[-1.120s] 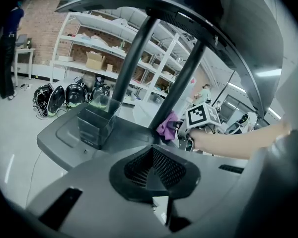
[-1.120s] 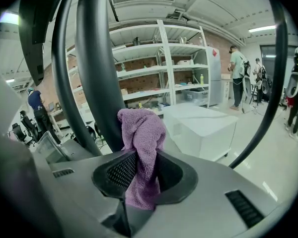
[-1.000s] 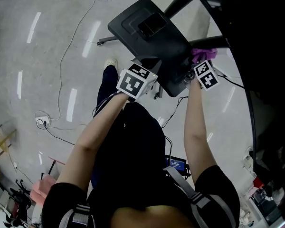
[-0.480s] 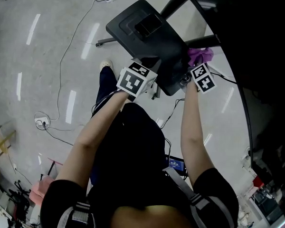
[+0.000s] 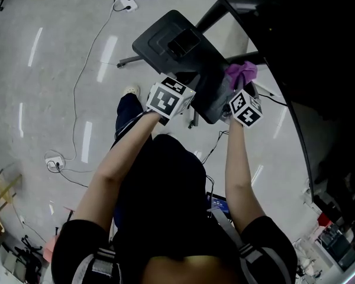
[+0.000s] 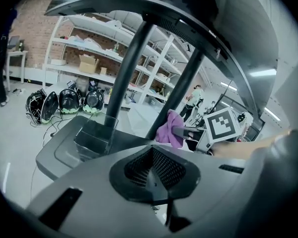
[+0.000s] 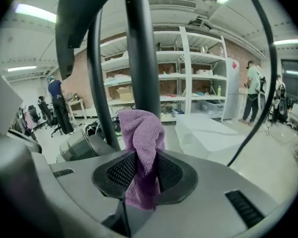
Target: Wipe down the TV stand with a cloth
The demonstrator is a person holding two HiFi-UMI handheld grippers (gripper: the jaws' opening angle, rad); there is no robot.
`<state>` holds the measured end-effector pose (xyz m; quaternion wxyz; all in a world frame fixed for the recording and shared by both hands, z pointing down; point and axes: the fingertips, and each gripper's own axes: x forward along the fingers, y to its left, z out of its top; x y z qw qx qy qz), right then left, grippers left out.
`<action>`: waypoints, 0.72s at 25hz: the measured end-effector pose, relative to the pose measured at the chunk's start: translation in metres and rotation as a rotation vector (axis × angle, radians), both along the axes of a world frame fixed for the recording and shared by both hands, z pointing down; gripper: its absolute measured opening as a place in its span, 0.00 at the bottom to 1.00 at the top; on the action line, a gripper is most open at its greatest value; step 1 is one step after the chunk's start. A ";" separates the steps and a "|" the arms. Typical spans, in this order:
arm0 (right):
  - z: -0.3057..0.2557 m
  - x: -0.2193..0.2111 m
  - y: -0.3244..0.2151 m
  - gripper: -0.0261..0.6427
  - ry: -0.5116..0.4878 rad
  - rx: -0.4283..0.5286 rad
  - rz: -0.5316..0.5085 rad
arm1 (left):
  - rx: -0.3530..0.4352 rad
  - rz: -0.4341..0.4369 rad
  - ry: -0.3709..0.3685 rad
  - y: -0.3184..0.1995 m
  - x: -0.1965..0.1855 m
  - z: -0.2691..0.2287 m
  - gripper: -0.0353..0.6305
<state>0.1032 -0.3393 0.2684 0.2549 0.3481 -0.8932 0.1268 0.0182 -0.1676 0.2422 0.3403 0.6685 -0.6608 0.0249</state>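
By stand post, R gripper clamps purple cloth; L gripper closed.

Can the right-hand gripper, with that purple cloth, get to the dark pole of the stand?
Probably yes: the right gripper holds the purple cloth directly in front of the pole, and nothing shows between them.

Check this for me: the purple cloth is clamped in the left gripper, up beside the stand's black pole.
Wrong on one point: the purple cloth is clamped in the right gripper, not the left, up beside the stand's black pole. The right gripper view shows it pinched between that gripper's jaws; the left gripper holds nothing.
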 end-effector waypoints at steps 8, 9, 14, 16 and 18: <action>-0.037 -0.071 0.029 0.21 0.081 0.123 -0.255 | 0.022 0.014 0.007 0.010 -0.041 -0.018 0.06; -0.042 -0.082 0.032 0.21 0.083 0.131 -0.287 | 0.027 0.019 0.002 0.011 -0.048 -0.021 0.06; -0.058 -0.133 0.048 0.21 0.118 0.158 -0.415 | 0.022 0.047 0.019 0.021 -0.078 -0.030 0.06; -0.062 -0.155 0.055 0.21 0.140 0.174 -0.463 | 0.018 0.048 0.027 0.025 -0.092 -0.031 0.06; -0.063 -0.176 0.062 0.21 0.173 0.190 -0.503 | 0.014 0.052 0.029 0.029 -0.107 -0.030 0.06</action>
